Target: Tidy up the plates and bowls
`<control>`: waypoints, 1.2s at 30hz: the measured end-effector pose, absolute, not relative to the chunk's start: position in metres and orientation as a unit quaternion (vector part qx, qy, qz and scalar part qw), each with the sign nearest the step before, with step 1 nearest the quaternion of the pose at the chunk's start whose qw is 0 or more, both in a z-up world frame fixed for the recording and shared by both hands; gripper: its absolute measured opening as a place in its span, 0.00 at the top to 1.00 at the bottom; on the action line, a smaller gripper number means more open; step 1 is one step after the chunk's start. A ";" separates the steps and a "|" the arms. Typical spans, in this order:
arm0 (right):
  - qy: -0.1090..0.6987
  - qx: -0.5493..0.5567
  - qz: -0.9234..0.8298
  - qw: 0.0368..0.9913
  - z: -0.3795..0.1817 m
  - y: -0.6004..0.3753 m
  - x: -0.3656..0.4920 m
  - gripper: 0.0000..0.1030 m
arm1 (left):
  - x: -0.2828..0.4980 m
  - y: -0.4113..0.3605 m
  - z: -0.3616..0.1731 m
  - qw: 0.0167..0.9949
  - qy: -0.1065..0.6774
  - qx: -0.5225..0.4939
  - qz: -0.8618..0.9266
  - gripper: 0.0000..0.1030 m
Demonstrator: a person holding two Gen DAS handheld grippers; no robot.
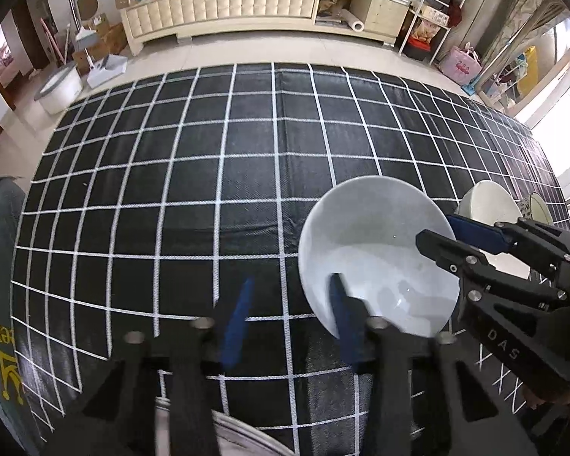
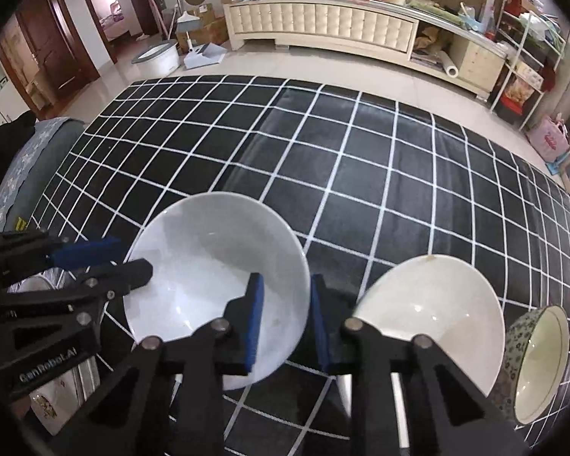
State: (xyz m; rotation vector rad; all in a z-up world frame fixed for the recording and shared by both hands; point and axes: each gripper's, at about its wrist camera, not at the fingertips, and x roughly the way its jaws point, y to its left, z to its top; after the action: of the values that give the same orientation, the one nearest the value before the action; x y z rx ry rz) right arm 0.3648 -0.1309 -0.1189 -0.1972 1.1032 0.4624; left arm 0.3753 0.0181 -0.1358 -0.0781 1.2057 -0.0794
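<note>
A white bowl stands upright on the black grid tablecloth, with one gripper at each side of it. My left gripper straddles its left rim. One blue pad is inside the bowl, and the other pad stands apart from the bowl over the cloth. Both fingers are blurred. My right gripper straddles the right rim with narrow jaws. Its outer pad lies against the outer wall and its inner pad is inside the bowl. A cream bowl and a floral-patterned bowl stand to the right.
A shiny metal holder with a patterned plate sits at the near left, under the left gripper. A grey cushioned seat borders the table's left edge. Beyond the cloth are the tiled floor, a long cream cabinet and a white tub.
</note>
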 end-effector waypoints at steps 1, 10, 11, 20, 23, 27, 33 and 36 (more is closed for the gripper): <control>0.522 -0.092 0.217 0.820 -0.121 -0.131 0.366 0.74 | 0.375 0.018 -0.138 0.821 0.568 -0.038 -0.041 0.74; 0.517 -0.103 0.204 0.825 -0.127 -0.132 0.365 0.87 | 0.377 0.005 -0.146 0.811 0.581 -0.028 -0.061 0.84; 0.517 -0.105 0.203 0.825 -0.127 -0.131 0.365 0.87 | 0.377 0.003 -0.148 0.811 0.581 -0.027 -0.063 0.85; 0.512 -0.075 0.194 0.834 -0.116 -0.138 0.355 0.89 | 0.372 0.003 -0.148 0.810 0.583 -0.030 -0.053 0.88; 0.510 -0.072 0.193 0.835 -0.107 -0.140 0.348 0.89 | 0.362 0.001 -0.143 0.811 0.581 -0.026 -0.060 0.87; 0.506 -0.066 0.188 0.839 -0.093 -0.145 0.333 0.89 | 0.350 0.000 -0.131 0.814 0.577 -0.028 -0.062 0.87; 0.502 -0.058 0.183 0.843 -0.073 -0.150 0.304 0.89 | 0.323 -0.003 -0.103 0.826 0.560 -0.018 -0.065 0.87; 0.500 -0.062 0.176 0.845 -0.069 -0.150 0.285 0.89 | 0.305 -0.007 -0.094 0.826 0.560 -0.008 -0.066 0.87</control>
State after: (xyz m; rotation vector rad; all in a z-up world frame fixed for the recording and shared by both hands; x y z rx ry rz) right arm 0.2849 -0.1502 -0.0685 -0.1317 1.0556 0.3718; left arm 0.3052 -0.0066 -0.0940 -0.0176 1.1906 -0.1403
